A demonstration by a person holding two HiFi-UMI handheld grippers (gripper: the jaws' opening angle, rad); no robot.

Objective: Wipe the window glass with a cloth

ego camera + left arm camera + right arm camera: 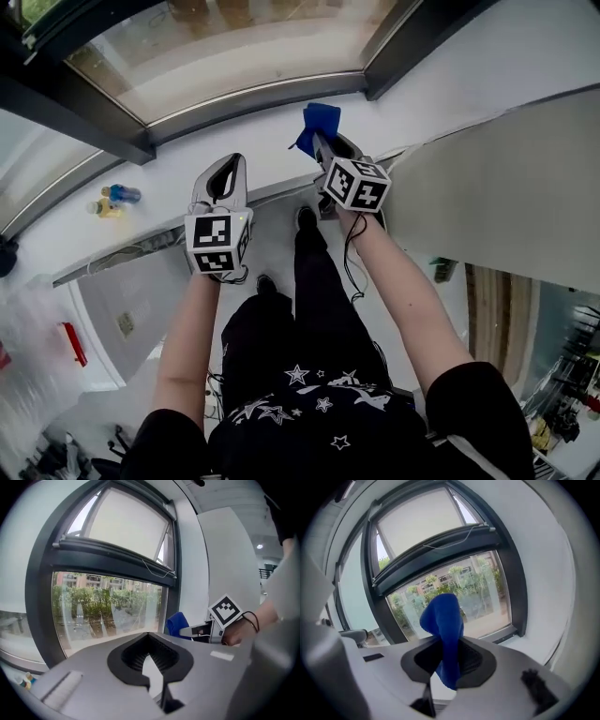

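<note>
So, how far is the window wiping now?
Done: the blue cloth is clamped in the right gripper. In hand: it is held up before the window glass, apparently not touching it. Left: the wiping itself; no wiped patch is visible. The left gripper is shut and empty.

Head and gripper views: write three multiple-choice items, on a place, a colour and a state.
1. Where is the cloth? A on the sill; B on the floor; C in the right gripper.
2. Its colour? A white; B blue; C yellow.
3. The left gripper is: A shut, empty; B wide open; C shut on a bottle.
Key: C, its jaws pinch it; B, blue in every view; A, jaw tips meet with nothing between.
</note>
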